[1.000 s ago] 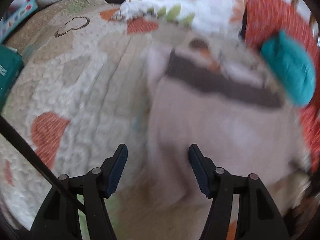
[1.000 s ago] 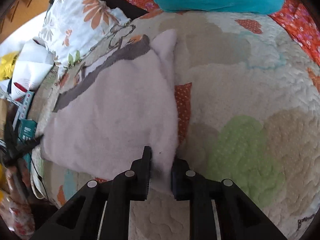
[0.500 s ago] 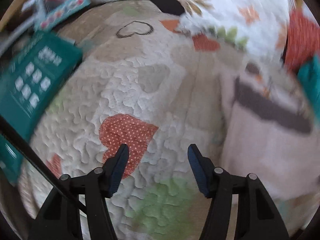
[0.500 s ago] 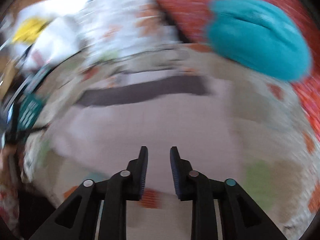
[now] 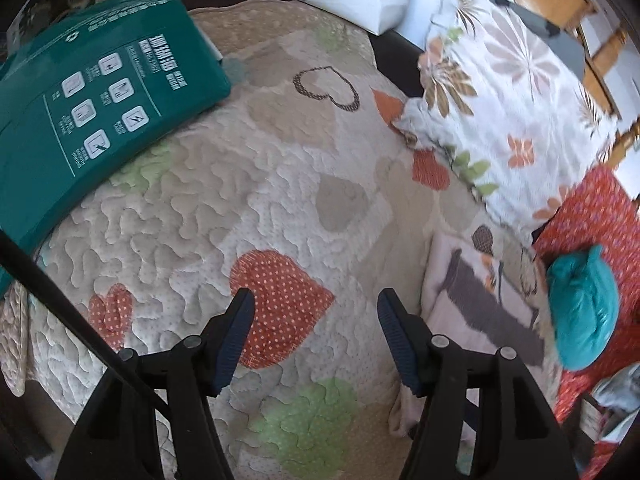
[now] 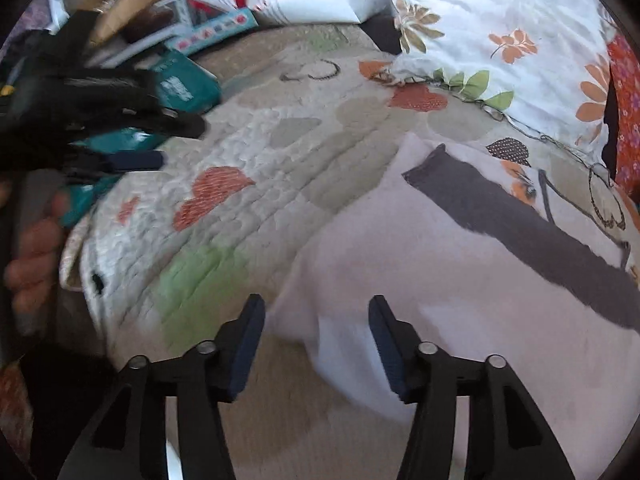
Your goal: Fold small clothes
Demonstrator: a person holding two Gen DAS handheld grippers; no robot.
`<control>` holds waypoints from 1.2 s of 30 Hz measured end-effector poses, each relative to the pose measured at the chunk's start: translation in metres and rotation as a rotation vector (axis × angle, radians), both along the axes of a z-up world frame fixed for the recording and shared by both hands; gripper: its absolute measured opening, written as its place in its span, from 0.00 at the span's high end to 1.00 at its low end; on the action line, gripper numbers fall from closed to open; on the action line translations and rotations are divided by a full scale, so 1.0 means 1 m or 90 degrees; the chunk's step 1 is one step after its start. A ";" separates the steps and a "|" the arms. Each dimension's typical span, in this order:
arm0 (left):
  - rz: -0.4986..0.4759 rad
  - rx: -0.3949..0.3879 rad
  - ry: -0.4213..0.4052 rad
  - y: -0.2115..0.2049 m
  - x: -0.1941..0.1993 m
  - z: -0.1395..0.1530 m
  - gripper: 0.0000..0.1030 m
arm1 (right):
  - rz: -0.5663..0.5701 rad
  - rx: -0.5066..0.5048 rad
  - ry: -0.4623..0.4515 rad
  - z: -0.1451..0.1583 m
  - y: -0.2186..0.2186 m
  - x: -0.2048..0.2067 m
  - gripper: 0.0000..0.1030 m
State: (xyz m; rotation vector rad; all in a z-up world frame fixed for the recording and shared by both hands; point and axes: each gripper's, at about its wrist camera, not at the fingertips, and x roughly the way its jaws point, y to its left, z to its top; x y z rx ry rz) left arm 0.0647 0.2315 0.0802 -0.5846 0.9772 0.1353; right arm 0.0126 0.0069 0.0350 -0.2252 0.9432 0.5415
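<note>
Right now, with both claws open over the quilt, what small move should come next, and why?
Probably lower the right claw onto the pale garment's near edge and close. It already hangs open over that edge, while the left claw faces bare quilt.

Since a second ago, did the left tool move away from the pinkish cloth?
Yes. The left tool swung leftward: it was over the pinkish cloth, and now it hangs over the quilt's red heart, open, cloth at its right.
</note>
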 end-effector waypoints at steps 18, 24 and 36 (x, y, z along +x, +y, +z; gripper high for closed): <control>-0.022 -0.008 -0.009 -0.020 0.003 0.001 0.38 | -0.149 0.015 -0.009 0.023 -0.037 0.037 0.86; -0.091 0.003 0.007 -0.075 0.009 -0.008 0.37 | -0.293 0.189 -0.038 0.082 -0.208 0.017 0.86; -0.334 0.042 -0.007 -0.244 -0.005 -0.035 0.37 | -0.466 0.311 0.039 -0.001 -0.421 -0.037 0.83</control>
